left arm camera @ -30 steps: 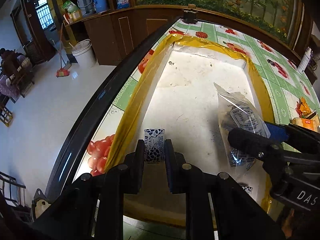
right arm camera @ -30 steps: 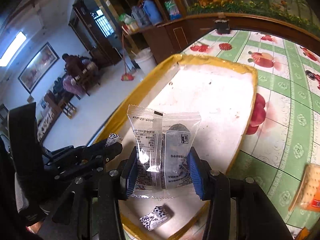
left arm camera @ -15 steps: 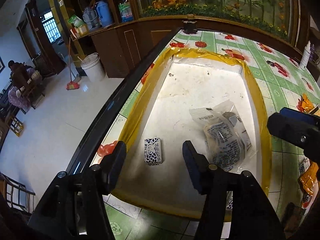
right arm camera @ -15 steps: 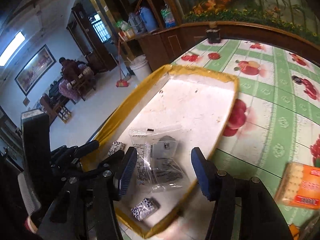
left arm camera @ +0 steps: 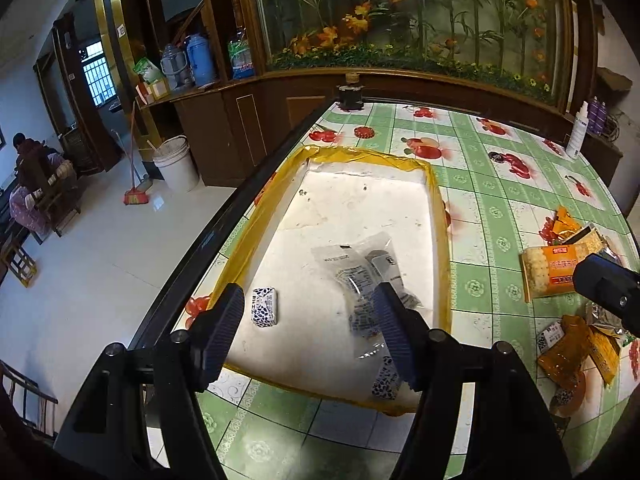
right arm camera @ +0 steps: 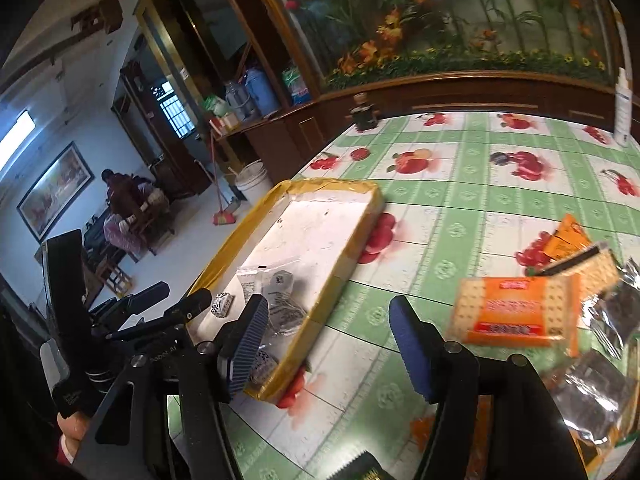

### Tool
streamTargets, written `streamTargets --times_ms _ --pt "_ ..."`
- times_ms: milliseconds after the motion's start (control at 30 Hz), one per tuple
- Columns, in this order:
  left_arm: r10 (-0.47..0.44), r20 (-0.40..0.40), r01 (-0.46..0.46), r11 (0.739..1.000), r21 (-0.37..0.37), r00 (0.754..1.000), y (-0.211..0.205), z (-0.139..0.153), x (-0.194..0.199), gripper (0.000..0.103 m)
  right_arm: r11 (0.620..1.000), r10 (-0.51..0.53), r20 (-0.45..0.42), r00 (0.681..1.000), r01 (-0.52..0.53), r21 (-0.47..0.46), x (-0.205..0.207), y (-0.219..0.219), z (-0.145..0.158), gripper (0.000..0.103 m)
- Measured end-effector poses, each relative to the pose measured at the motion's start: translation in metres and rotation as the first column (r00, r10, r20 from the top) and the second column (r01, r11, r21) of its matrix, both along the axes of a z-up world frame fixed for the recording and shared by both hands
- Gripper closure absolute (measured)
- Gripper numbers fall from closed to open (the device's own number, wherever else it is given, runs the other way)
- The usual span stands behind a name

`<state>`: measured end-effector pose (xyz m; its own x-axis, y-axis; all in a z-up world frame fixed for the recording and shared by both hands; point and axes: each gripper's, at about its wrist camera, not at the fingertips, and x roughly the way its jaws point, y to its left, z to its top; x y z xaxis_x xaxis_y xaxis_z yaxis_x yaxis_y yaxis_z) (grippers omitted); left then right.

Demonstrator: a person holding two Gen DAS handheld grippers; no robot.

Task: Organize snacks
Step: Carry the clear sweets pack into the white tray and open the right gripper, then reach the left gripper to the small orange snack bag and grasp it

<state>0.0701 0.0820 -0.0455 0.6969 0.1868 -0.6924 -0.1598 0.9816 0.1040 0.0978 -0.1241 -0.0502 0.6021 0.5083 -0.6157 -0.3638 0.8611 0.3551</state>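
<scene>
A shallow tray with a yellow taped rim (left arm camera: 438,216) (right arm camera: 352,260) lies on the table. In it lie a clear snack packet (left arm camera: 360,272) (right arm camera: 276,292) and two small black-and-white patterned packets (left arm camera: 264,306) (left arm camera: 385,380). My left gripper (left arm camera: 310,328) is open and empty above the tray's near end. My right gripper (right arm camera: 328,344) is open and empty over the tablecloth, right of the tray. An orange cracker pack (right arm camera: 516,312) (left arm camera: 552,270) lies just right of it among several loose snack packets (right arm camera: 600,384) (left arm camera: 572,356).
The table has a green checked fruit-print cloth (left arm camera: 500,184) and a dark left edge (left arm camera: 208,240) with floor beyond. A white bottle (right arm camera: 624,108) stands at the far right. A wooden cabinet (left arm camera: 400,80) borders the far end.
Both grippers opened and let go: the small patterned packet and the clear packet now lie in the tray. Both grippers drew back and up; the right one swung right toward the cracker pack.
</scene>
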Motion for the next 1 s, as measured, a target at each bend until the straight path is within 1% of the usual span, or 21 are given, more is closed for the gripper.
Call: streamTargets --times_ms 167,333,433,533,600,667,800,900,1000 --pt "-0.044 0.008 0.044 0.999 0.005 0.999 -0.017 0.006 -0.008 0.036 0.998 -0.063 0.023 0.998 0.063 -0.005 -0.025 -0.032 0.001 0.036" --pt "-0.115 -0.017 0.114 0.993 -0.034 0.993 -0.039 0.000 -0.013 0.036 0.986 -0.167 0.021 0.986 0.167 -0.022 -0.050 -0.080 -0.007 0.035" --pt "-0.169 -0.038 0.167 0.984 -0.056 0.985 -0.058 -0.006 -0.015 0.036 0.971 -0.233 0.019 0.972 0.233 -0.053 -0.063 -0.107 -0.011 0.034" --pt "-0.222 -0.056 0.218 0.973 -0.072 0.973 -0.078 -0.012 -0.016 0.036 0.957 -0.283 0.005 0.959 0.283 -0.059 -0.073 -0.132 -0.016 0.034" --pt "-0.275 -0.066 0.269 0.959 -0.087 0.959 -0.093 -0.015 -0.019 0.036 0.948 -0.313 -0.002 0.950 0.312 -0.064 -0.079 -0.147 -0.020 0.033" --pt "-0.334 -0.069 0.326 0.940 -0.104 0.940 -0.107 -0.017 -0.022 0.036 0.943 -0.330 -0.013 0.944 0.328 -0.062 -0.084 -0.159 -0.025 0.033" --pt "-0.434 -0.093 0.419 0.896 -0.145 0.896 -0.133 -0.022 -0.022 0.036 0.937 -0.344 -0.030 0.939 0.341 -0.072 -0.089 -0.171 -0.035 0.033" --pt "-0.471 -0.114 0.451 0.878 -0.160 0.875 -0.146 -0.026 -0.019 0.036 0.938 -0.341 -0.037 0.939 0.338 -0.078 -0.087 -0.175 -0.038 0.032" --pt "-0.485 -0.134 0.461 0.870 -0.173 0.864 -0.155 -0.030 -0.015 0.036 0.942 -0.330 -0.038 0.943 0.326 -0.082 -0.084 -0.175 -0.038 0.030"
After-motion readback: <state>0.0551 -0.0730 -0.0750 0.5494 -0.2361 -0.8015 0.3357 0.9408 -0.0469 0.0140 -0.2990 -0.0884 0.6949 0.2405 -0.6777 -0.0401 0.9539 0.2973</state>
